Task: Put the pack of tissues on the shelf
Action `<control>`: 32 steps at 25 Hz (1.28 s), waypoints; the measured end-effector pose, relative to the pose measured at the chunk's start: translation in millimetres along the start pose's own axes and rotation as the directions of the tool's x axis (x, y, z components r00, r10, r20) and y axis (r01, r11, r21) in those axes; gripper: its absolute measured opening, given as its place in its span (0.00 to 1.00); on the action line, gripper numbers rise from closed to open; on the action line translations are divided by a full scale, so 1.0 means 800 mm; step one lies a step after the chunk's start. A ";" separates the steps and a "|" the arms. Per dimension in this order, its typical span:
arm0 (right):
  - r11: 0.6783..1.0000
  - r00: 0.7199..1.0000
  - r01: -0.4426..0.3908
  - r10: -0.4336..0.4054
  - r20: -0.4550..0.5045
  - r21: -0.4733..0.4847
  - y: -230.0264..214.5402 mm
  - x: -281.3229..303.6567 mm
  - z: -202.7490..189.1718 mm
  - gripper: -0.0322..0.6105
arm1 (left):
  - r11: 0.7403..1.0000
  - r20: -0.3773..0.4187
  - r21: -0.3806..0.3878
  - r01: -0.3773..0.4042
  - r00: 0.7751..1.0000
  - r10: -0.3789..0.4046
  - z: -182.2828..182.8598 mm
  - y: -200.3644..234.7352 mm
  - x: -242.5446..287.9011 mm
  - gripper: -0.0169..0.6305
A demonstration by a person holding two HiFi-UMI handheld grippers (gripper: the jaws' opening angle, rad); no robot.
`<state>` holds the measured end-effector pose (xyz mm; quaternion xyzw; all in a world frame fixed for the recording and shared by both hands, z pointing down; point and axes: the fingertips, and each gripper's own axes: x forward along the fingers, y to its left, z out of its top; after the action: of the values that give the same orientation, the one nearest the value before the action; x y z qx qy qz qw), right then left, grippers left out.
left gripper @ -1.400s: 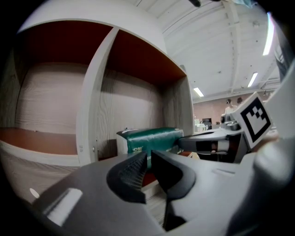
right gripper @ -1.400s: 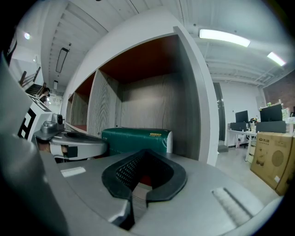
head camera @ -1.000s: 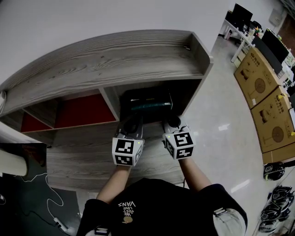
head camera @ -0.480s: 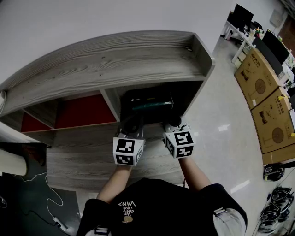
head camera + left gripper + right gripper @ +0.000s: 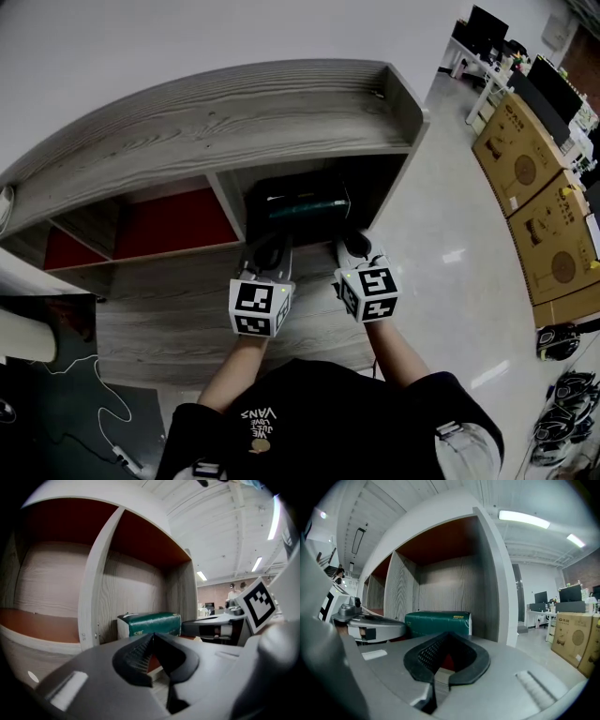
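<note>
Already the pack of tissues point(image 5: 302, 204) sits in the right compartment of the shelf point(image 5: 234, 122). Nothing has shifted: left gripper point(image 5: 269, 247) and right gripper point(image 5: 352, 247) wait nearer, jaws closed and empty, so placement looks done.

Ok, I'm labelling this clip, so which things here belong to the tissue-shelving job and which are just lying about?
Part of the job:
shelf
pack of tissues, already in its right-hand compartment
left gripper and right gripper, both shut and empty

Just lying about:
cardboard boxes
monitors
</note>
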<state>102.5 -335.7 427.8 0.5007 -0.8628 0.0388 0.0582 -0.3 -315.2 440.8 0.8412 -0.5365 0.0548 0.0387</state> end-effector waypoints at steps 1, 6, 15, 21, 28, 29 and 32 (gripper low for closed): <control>1.000 1.000 0.001 -0.001 0.006 0.004 0.001 -0.004 0.000 0.06 | 1.000 0.004 0.000 0.005 1.000 -0.005 0.001 -0.001 -0.002 0.11; 1.000 0.999 0.007 -0.008 0.032 0.016 0.011 -0.023 0.001 0.06 | 0.999 0.025 -0.004 0.043 0.999 -0.043 0.003 -0.009 -0.015 0.11; 0.999 0.998 0.030 -0.031 0.056 0.018 0.029 -0.050 -0.002 0.06 | 0.994 0.048 -0.022 0.109 0.993 -0.108 -0.001 -0.017 -0.040 0.11; 0.998 0.997 0.061 -0.062 0.051 0.022 0.041 -0.069 -0.006 0.06 | 0.988 0.056 -0.020 0.155 0.986 -0.154 -0.003 -0.021 -0.058 0.11; 0.991 0.991 0.122 -0.124 0.053 0.047 0.056 -0.104 -0.017 0.06 | 0.979 0.061 -0.020 0.205 0.977 -0.203 -0.009 -0.024 -0.092 0.11; 0.990 0.990 0.131 -0.134 0.053 0.051 0.059 -0.109 -0.019 0.06 | 0.978 0.063 -0.020 0.207 0.977 -0.205 -0.011 -0.024 -0.098 0.10; 0.985 0.985 0.162 -0.166 0.049 0.064 0.068 -0.125 -0.026 0.06 | 0.974 0.054 -0.027 0.224 0.973 -0.222 -0.019 -0.025 -0.114 0.10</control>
<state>105.6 -220.2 434.0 0.5725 -0.8183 0.0464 0.0229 -20.9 -223.0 443.3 0.8965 -0.4402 0.0199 0.0451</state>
